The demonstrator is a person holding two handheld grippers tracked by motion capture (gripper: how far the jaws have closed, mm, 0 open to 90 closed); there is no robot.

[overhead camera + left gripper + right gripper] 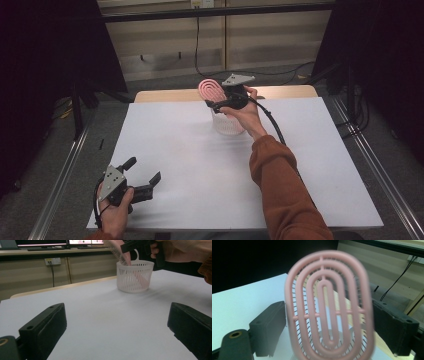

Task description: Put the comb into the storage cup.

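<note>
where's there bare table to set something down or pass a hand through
Bare white table runs between the left gripper and the slotted white basket, and along the left and right edges. Crowded spot: the far middle, where the right gripper holds its jaws around the pink hairbrush standing in the basket.

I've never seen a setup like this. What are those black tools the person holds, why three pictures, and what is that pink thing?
A person works at a white table with a hand-held two-jaw gripper in each hand. One picture looks down from above; the other two come from small cameras riding on each gripper, looking along its black jaws. The left gripper rests open near the table's front edge, empty. The right gripper is up at a white slotted basket. A pink vented hairbrush stands in that basket, its head between the right gripper's wide-open jaws. I can't tell whether they touch it.
</note>
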